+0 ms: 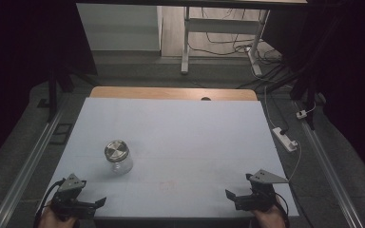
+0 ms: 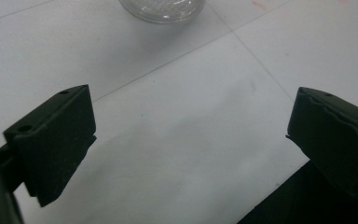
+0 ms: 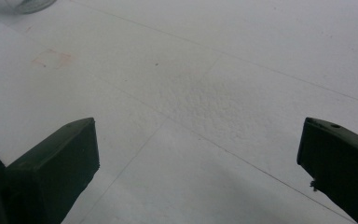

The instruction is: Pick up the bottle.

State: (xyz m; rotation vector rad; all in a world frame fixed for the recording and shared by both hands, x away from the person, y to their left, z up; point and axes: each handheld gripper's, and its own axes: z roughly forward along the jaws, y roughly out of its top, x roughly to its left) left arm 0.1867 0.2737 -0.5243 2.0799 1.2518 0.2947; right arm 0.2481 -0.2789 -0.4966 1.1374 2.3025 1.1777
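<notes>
A glass jar point(image 1: 118, 158) stands upright on the white-covered bench point(image 1: 180, 137), its long axis vertical and its round metal lid point(image 1: 116, 150) facing straight up. It sits on the left half of the bench, a bit toward the near edge.

The left claw point(image 1: 92, 203) is at the near left corner, the jar just ahead of it and slightly to its right, near but not touching. Its jaws are spread wide with nothing between them; in the left gripper view the left claw point(image 2: 191, 126) frames bare white surface, and the jar's glass base point(image 2: 163, 8) shows at the top edge, straight ahead with nothing in the way.

The right claw point(image 1: 234, 195) is at the near right corner, well apart from the jar, also spread wide and empty. In the right gripper view the right claw point(image 3: 198, 149) looks over bare surface marked with thin seam lines, a faint reddish smudge point(image 3: 51, 58) toward the upper left.

Beyond the bench's right edge a white power strip point(image 1: 285, 138) lies on the floor with its cable, and a white desk frame point(image 1: 221, 35) stands farther back among loose cables.
</notes>
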